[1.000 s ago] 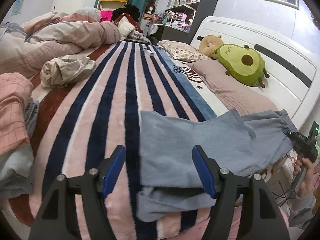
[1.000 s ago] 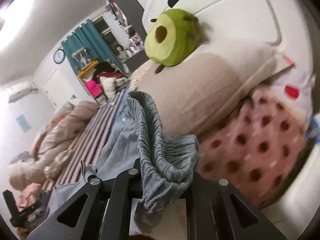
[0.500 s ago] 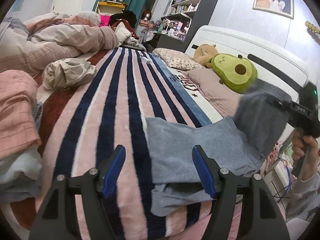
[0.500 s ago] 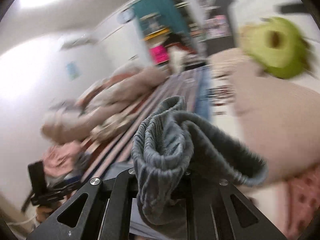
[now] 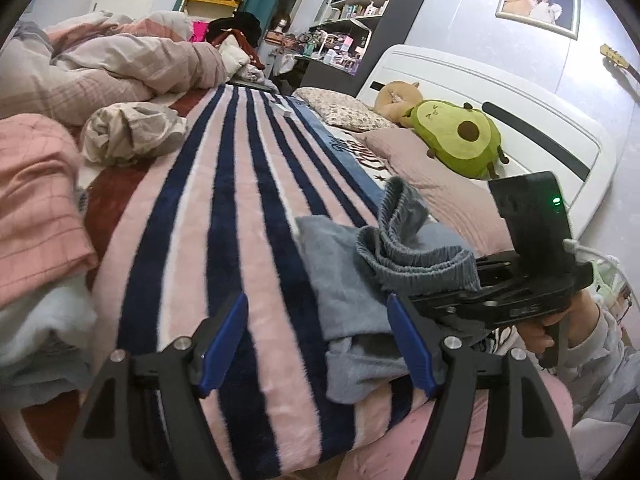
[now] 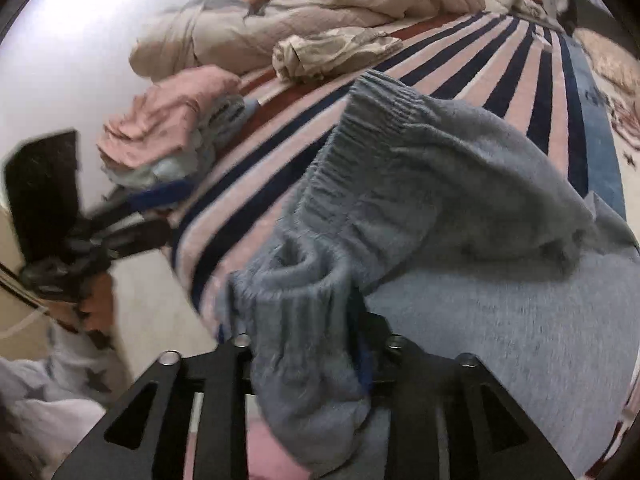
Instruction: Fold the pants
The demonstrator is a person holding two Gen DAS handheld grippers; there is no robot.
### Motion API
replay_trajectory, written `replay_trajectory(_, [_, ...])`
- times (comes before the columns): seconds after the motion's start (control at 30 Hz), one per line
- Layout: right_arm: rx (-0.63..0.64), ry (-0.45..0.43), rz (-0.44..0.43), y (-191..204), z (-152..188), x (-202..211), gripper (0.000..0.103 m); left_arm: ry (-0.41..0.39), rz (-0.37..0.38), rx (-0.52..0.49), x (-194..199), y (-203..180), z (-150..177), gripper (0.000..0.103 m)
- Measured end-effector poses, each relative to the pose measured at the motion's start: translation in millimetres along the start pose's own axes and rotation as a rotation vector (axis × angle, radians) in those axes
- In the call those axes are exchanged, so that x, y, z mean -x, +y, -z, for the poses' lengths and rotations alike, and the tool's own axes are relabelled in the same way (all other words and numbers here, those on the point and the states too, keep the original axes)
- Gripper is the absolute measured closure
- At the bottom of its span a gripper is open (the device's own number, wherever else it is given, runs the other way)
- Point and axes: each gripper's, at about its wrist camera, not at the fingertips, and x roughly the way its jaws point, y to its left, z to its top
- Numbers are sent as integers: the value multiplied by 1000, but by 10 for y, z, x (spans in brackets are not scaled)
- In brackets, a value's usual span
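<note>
The grey-blue pants [image 5: 344,280] lie on the striped blanket [image 5: 224,208] near the bed's front edge. My right gripper [image 6: 308,344] is shut on the pants' ribbed waistband [image 6: 320,240] and holds it above the lower pant legs, folded over them. It also shows in the left wrist view [image 5: 480,300], coming in from the right. My left gripper [image 5: 316,340] is open and empty, low over the blanket, its right blue finger [image 5: 408,344] beside the pants' edge. It appears blurred at the left of the right wrist view [image 6: 132,216].
A crumpled cloth [image 5: 128,132] and a heaped duvet [image 5: 112,68] lie at the back left. A stack of folded clothes [image 5: 36,216] sits at the left. Pillows and an avocado plush [image 5: 460,140] rest against the white headboard [image 5: 520,120] at the right.
My right gripper has swung the waistband from the headboard side up and over to the left, onto the pant legs. My left gripper stayed open, nearly in place.
</note>
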Motion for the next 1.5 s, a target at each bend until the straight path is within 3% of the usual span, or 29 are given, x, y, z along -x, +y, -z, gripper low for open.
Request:
replay_trajectory(0.1, [24, -63, -51, 68, 76, 297, 51, -3, 39, -18, -52, -149, -60, 30])
replay_trajectory(0.27, [26, -190, -21, 15, 358, 853, 49, 16, 125, -25, -213, -428, -157, 27])
replay_trajectory(0.4, [-52, -264, 14, -236, 599, 1109, 48, 75, 59, -15, -544, -559, -201, 27])
replay_trajectory(0.53, [-127, -285, 18, -518, 809, 1186, 48, 74, -19, 11, -802, -545, -300, 28])
replay_trajectory(0.57, [-141, -287, 17, -587, 836, 1181, 48, 78, -26, 14, -857, -546, -327, 31])
replay_trajectory(0.6, [-151, -289, 18, -651, 864, 1188, 48, 82, -33, 17, -895, -539, -340, 45])
replay_trajectory(0.63, [-158, -291, 19, -686, 888, 1190, 48, 90, -44, 18, -935, -527, -357, 69])
replay_trajectory(0.67, [-168, -295, 23, -732, 915, 1187, 48, 102, -59, 19, -974, -503, -376, 81])
replay_trajectory(0.73, [-175, -305, 35, -773, 954, 1209, 48, 107, -88, 39, -1002, -432, -393, 92])
replay_trajectory(0.8, [-175, -319, 41, -802, 982, 1220, 48, 105, -130, 62, -980, -315, -389, 93])
replay_trajectory(0.9, [-189, -347, 52, -846, 1028, 1267, 48, 108, -134, 122, -916, -115, -354, 94])
replay_trajectory(0.97, [-187, -356, 104, -859, 1025, 1248, 48, 123, -137, 131, -887, -52, -309, 90])
replay_trajectory(1.03, [-181, -355, 188, -861, 1021, 1219, 47, 143, -166, 121, -873, -33, -247, 69])
replay_trajectory(1.1, [-188, -353, 216, -875, 1028, 1185, 47, 137, -189, 122, -813, -26, -238, 54])
replay_trajectory(1.23, [-219, -313, 225, -929, 1028, 1087, 48, 100, -172, 104, -610, -40, -296, 47])
replay_trajectory(1.3, [-210, -284, 251, -907, 1043, 1023, 56, 89, -167, 74, -564, -116, -355, 46])
replay_trajectory(1.37, [-205, -265, 257, -870, 1077, 973, 59, 86, -136, 57, -529, -184, -385, 46])
replay_trajectory(1.5, [-189, -246, 291, -791, 1179, 918, 62, 61, 13, -25, -437, -495, -376, 46])
